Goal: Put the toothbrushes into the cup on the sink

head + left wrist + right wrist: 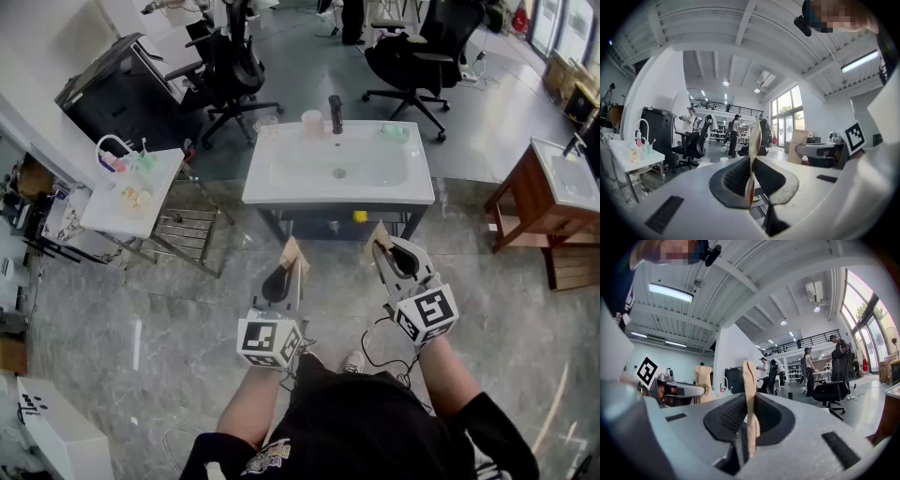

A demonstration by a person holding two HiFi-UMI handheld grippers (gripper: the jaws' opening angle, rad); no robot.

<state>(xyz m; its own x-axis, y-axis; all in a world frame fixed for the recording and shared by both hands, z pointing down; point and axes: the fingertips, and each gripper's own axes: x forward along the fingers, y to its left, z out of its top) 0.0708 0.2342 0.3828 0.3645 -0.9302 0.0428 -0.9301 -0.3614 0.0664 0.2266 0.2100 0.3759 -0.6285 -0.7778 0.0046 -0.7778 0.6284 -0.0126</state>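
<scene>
A white sink (281, 187) stands ahead of me, with a black tap (336, 113) at its back rim. Beside the tap is a pale pink cup (312, 124). A green item (395, 132) lies at the sink's back right. On a white side table (103, 217) to the left stands a green cup (145, 160) with what looks like a toothbrush in it; this green cup (648, 148) also shows in the left gripper view. My left gripper (293, 251) and right gripper (378, 239) hover short of the sink, both tilted upward. Each has its tan pads pressed together on nothing.
Black office chairs (230, 70) stand behind the sink. A wooden stand with a second basin (562, 183) is at the right. A metal rack (183, 234) sits beside the side table. A yellow object (360, 217) lies under the sink. People stand far off (734, 133).
</scene>
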